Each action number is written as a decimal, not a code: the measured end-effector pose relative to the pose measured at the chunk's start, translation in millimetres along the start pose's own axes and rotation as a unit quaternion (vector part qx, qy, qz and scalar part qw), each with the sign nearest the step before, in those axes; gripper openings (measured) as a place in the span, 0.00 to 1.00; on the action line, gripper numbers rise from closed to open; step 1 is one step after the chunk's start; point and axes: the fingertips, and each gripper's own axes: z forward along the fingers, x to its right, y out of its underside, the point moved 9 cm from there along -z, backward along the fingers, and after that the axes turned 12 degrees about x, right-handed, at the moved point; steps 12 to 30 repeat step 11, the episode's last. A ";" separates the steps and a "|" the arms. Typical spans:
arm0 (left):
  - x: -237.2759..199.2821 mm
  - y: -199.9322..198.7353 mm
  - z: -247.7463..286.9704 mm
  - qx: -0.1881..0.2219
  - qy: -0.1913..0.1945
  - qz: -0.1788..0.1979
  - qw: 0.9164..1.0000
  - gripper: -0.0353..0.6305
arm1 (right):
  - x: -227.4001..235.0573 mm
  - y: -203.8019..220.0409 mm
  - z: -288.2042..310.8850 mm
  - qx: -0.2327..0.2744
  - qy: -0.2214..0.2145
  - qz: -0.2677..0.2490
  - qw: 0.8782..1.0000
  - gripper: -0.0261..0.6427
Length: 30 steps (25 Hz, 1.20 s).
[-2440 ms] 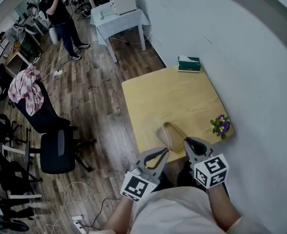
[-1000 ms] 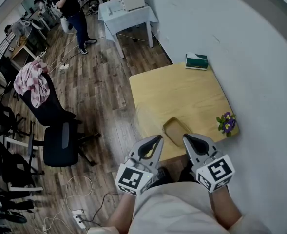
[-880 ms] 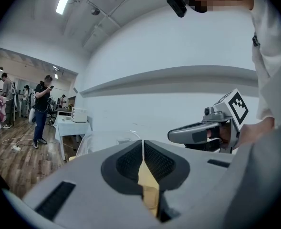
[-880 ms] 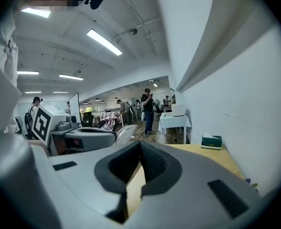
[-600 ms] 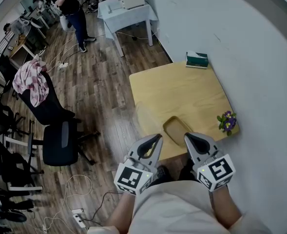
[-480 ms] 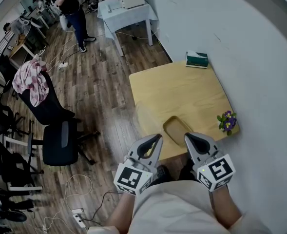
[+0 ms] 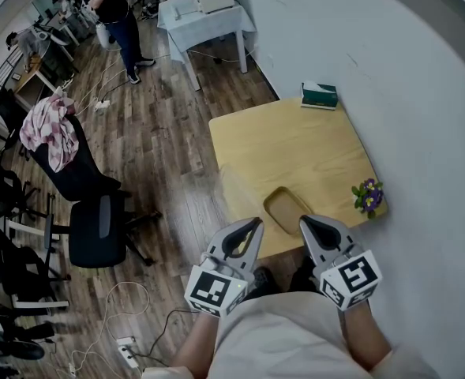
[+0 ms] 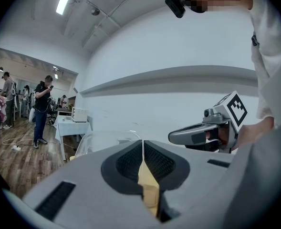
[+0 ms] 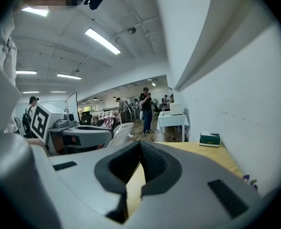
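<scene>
Both grippers hover close to my body, just short of the near edge of a yellow wooden table (image 7: 295,144). My left gripper (image 7: 248,229) (image 8: 142,144) has its jaws closed together with nothing between them. So does my right gripper (image 7: 309,226) (image 9: 140,147). A shallow tan tray (image 7: 286,209) lies at the table's near edge, just ahead of and between the two grippers. A clear plastic container (image 7: 236,192) (image 8: 102,140) (image 9: 121,132) sits left of the tray, at the table's left edge. Each gripper view shows the other gripper beside it.
A green tissue box (image 7: 319,95) (image 9: 209,139) lies at the table's far right corner, against the white wall. Purple flowers (image 7: 366,196) are at the right edge. A black office chair (image 7: 90,204) with a pink cloth (image 7: 49,129) stands left. A white table (image 7: 204,14) and a person (image 7: 118,6) are farther off.
Both grippers stay shut and almost still. The head view has shifted a little, so the table and tray sit slightly differently in the frame.
</scene>
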 end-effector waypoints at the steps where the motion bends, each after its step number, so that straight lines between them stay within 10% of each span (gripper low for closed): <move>1: -0.5 -0.1 -0.9 0.000 0.000 0.000 1.000 0.07 | -0.8 -0.1 0.3 0.000 0.000 0.000 1.000 0.05; 30: -1.6 2.4 -1.9 -0.001 -0.001 -0.002 1.000 0.07 | -0.6 2.2 3.1 -0.001 -0.003 -0.001 1.000 0.05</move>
